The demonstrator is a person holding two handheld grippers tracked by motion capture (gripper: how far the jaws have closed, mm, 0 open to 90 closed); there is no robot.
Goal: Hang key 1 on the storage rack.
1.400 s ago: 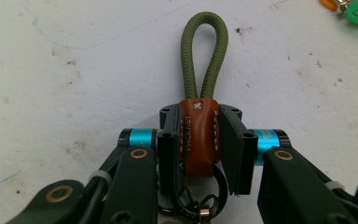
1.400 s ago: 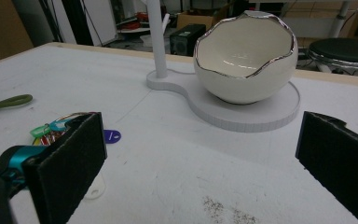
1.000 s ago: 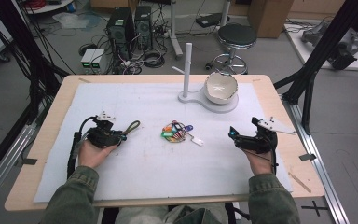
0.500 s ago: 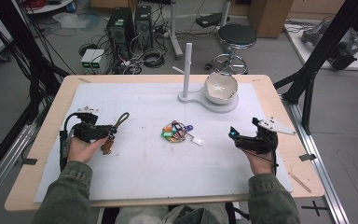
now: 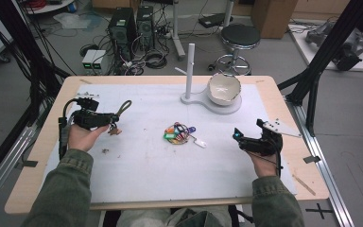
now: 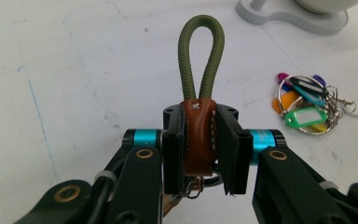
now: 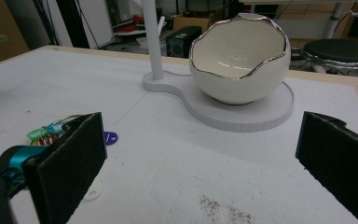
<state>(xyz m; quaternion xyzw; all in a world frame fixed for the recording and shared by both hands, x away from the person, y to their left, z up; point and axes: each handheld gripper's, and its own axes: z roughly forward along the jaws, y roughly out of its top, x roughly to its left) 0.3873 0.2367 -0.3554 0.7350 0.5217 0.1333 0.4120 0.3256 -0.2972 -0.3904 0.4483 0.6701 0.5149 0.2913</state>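
Observation:
My left gripper (image 5: pixel 109 121) (image 6: pixel 199 156) is shut on the brown leather tab (image 6: pixel 198 135) of a keychain, held above the left side of the white mat. The keychain's olive-green cord loop (image 6: pixel 200 56) (image 5: pixel 124 107) sticks out past the jaws, and a small metal ring hangs beneath them. A bunch of keys with coloured tags (image 5: pixel 178 134) (image 6: pixel 307 109) (image 7: pixel 51 133) lies at the middle of the mat. At the mat's right side, my right gripper (image 5: pixel 237 137) (image 7: pixel 205 163) stands open with nothing between its pads, pointing toward the bowl.
A white egg-shaped bowl with a silver rim (image 5: pixel 224 89) (image 7: pixel 240 60) sits on a flat white base (image 7: pixel 261 112) with an upright post (image 5: pixel 190 61) (image 7: pixel 153 37) at the back. Small dark crumbs (image 5: pixel 105 151) lie near the left hand.
The left gripper has risen off the mat and drifted left and away, carrying the keychain. The right gripper has stayed put.

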